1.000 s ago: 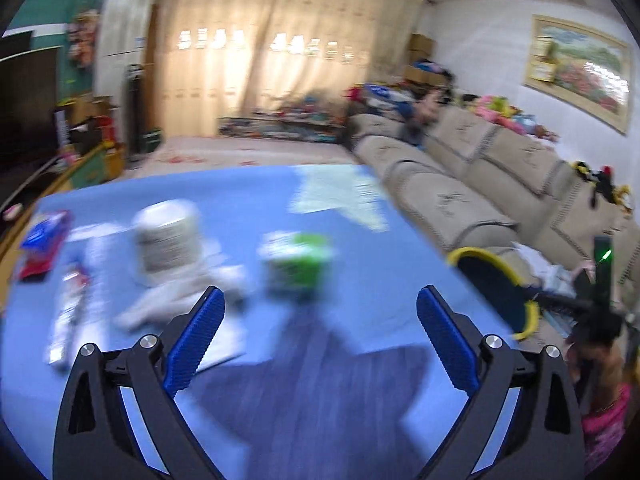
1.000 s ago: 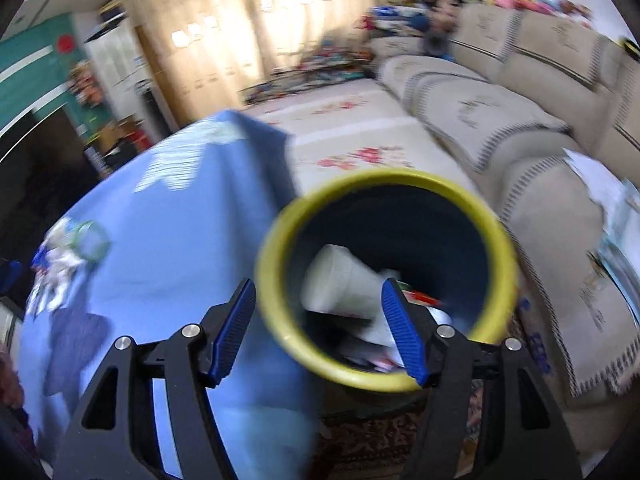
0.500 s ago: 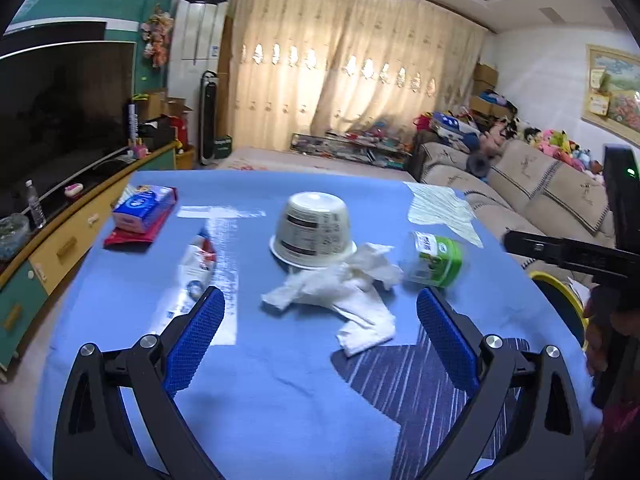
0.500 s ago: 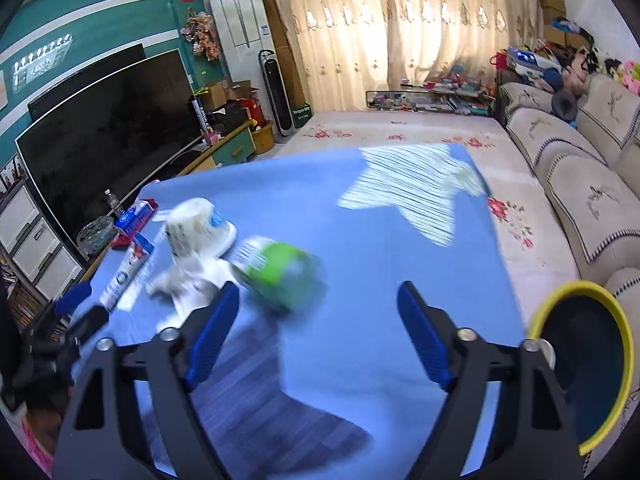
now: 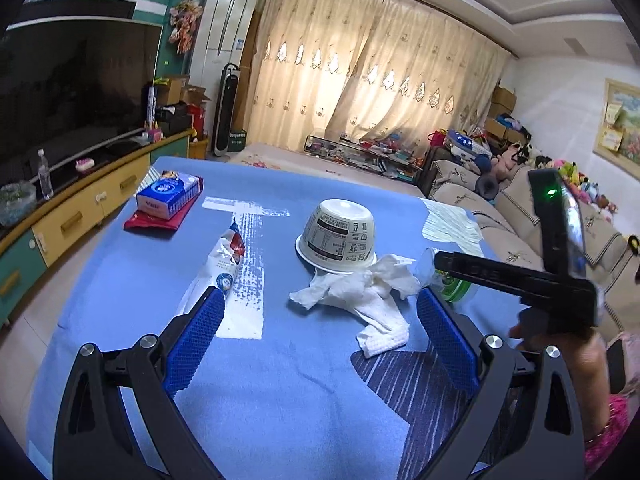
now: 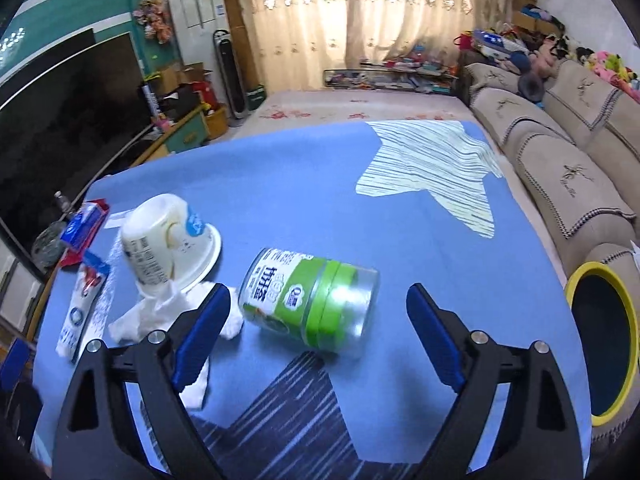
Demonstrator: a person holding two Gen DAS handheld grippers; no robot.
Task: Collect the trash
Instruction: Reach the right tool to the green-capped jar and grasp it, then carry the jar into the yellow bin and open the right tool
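Hovering over the table point(image 6: 400, 216) with right gripper point(image 6: 318, 334) spread wide and empty, lined up on the green jar point(image 6: 308, 300) lying sideways. Left gripper point(image 5: 318, 344) likewise released, holding nothing. Still uncollected: jar, crumpled tissue point(image 5: 360, 292), upturned cup point(image 5: 340, 236), wrapper point(image 5: 224, 260); yellow-rimmed bin point(image 6: 600, 344) waiting beside the table's edge.

On the table point(image 6: 320, 184) before me, the jar point(image 6: 310, 300) lies on its side; left of it the upturned bowl point(image 6: 168, 240) rests on the tissue point(image 6: 160, 312); the bin point(image 6: 604, 344) stands right, off the table.

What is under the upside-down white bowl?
The crumpled tissue pokes out from under the rim of the white bowl, which rests on the blue table. Anything further inside the bowl is hidden.
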